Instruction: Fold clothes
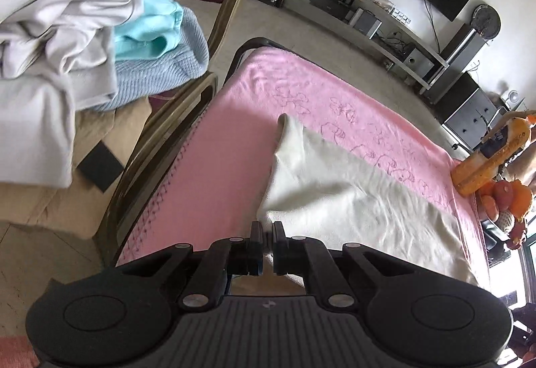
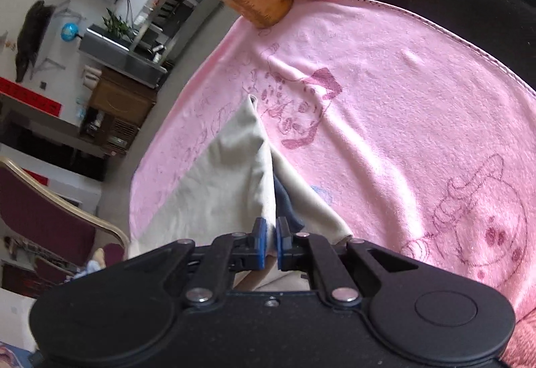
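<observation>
A cream garment [image 1: 351, 200] lies across the pink printed blanket [image 1: 217, 160] that covers the table. My left gripper [image 1: 267, 232] is shut on the garment's near edge, and the cloth runs away from it to a pointed corner. In the right wrist view the same cream garment [image 2: 227, 173] rises in a tent-like fold over the pink blanket [image 2: 402, 100]. My right gripper [image 2: 271, 230] is shut on that fold with its blue pads [image 2: 259, 234]. A dark blue patch [image 2: 284, 200] shows inside the fold.
A heap of pale grey clothes [image 1: 67, 16], a teal piece [image 1: 147, 29] and a blue knit [image 1: 160, 66] sits on a seat at the left. An orange bottle [image 1: 492, 157] and fruit [image 1: 509, 197] stand at the blanket's far right corner. A maroon chair [image 2: 40, 210] stands beside the table.
</observation>
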Demonstrator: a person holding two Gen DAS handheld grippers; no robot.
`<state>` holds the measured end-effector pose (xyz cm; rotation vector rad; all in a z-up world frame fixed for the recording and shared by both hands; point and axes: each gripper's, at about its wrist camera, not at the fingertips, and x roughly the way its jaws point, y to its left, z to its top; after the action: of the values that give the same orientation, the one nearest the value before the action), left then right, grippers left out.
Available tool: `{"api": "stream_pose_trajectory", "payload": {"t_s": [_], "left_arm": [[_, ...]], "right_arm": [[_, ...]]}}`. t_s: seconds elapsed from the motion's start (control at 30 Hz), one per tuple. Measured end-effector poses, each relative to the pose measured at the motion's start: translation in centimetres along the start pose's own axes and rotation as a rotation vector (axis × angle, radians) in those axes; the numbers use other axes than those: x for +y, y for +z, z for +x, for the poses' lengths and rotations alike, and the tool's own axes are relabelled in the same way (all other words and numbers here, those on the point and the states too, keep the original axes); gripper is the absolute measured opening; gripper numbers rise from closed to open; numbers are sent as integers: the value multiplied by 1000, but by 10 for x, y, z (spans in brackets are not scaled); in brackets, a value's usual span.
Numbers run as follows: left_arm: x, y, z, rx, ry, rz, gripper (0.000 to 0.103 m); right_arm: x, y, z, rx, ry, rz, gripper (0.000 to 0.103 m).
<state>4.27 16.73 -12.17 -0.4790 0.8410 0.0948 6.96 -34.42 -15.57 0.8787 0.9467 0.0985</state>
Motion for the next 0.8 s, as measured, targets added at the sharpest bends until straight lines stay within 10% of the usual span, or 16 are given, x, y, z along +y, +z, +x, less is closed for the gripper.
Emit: {"api": "stream_pose_trajectory", "payload": {"t_s": [0.2, 0.3, 0.5, 0.8], "left_arm": [[-11, -14, 26, 109, 258, 123, 11], [-20, -14, 14, 11, 338, 195, 16], [-38, -12, 1, -88, 190, 266, 21], [-85, -2, 58, -44, 188, 423, 22]], "right_arm": [[-7, -10, 10, 65, -141, -95, 9], [-4, -12, 10, 56, -196, -158, 20], [15, -14, -1, -19, -109, -251, 29], [77, -25, 42, -46, -133, -519, 29]]}}
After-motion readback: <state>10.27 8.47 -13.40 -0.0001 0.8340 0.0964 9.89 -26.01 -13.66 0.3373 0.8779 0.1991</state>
